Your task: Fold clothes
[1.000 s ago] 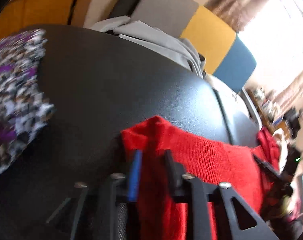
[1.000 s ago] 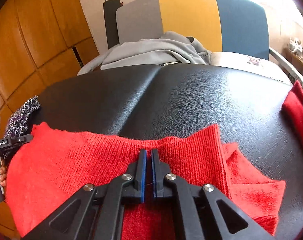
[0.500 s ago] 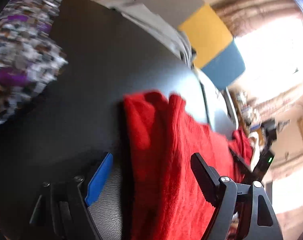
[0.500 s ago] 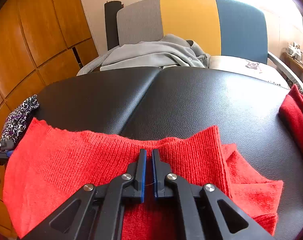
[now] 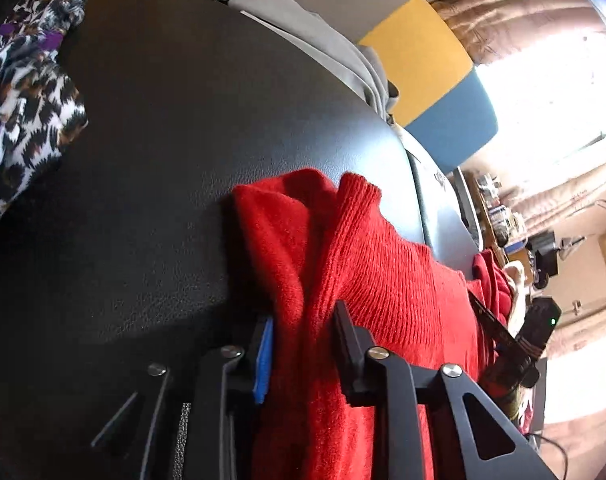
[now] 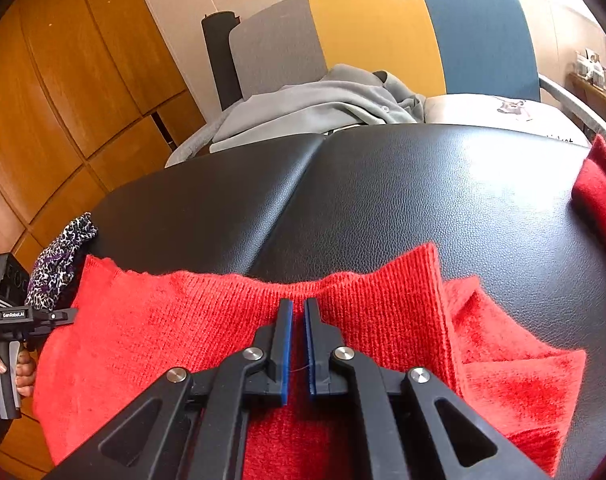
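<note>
Your left gripper [image 5: 303,340], spread wide a moment ago, is closing on the soft red sweater [image 5: 383,280] at lower centre; right gripper [image 6: 294,340] is pinching its hem narrowly

My left wrist camera sits close above the red sweater [image 5: 383,280], rolled sideways, looking down along its fingers across the black padded table [image 5: 163,160] toward the striped chair [image 5: 423,56] beyond the table's far edge. My right wrist camera looks level-rolled and downward over the same sweater [image 6: 223,320], facing that chair [image 6: 375,28] head-on. Both views share the sweater, the table, the chair and the leopard-print cloth [image 5: 27,92] at the table's left edge.
</note>
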Available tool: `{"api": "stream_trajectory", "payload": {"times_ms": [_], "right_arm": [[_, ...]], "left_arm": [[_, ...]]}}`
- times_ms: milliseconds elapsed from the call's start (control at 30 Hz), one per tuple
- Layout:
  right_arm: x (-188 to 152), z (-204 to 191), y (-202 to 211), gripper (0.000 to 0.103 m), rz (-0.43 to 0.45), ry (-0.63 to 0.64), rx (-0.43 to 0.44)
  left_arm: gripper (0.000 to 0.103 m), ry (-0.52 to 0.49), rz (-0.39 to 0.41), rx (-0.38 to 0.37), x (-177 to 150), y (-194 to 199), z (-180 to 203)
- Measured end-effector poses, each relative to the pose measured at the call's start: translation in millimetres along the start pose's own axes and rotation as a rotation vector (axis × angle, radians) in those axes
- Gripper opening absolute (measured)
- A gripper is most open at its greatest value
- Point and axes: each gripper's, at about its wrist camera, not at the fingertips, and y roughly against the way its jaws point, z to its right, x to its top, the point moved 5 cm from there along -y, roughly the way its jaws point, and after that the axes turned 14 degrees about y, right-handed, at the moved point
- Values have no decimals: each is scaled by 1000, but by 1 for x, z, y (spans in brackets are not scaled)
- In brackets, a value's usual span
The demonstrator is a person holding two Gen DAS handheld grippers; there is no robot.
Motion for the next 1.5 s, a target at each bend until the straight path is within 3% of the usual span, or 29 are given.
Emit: {"api": "stream_trajectory", "payload": {"times_ms": [133, 300, 600, 733, 867, 1233, 1500], "right_arm": [[6, -12, 15, 20, -56, 88, 48], [0, -41, 34, 20, -126, 310, -10], [-22, -67, 48, 20, -166, 444, -48], [-32, -66, 57, 20, -199, 502, -32], [-51, -56, 67, 20, -227, 495, 41], [-70, -26, 69, 19, -77, 284, 180], [-78, -26, 73, 19, -25, 219, 200]], "left_arm": [[18, -18, 33, 40, 16, 10, 4], [18, -29, 47, 99, 31, 10, -1], [18, -87, 71, 149, 37, 30, 12], [17, -75, 47, 113, 34, 41, 26], [17, -85, 16, 37, 26, 55, 57], [15, 4, -84, -237, -19, 62, 157], [14, 10, -177, -278, -72, 2, 240]]}}
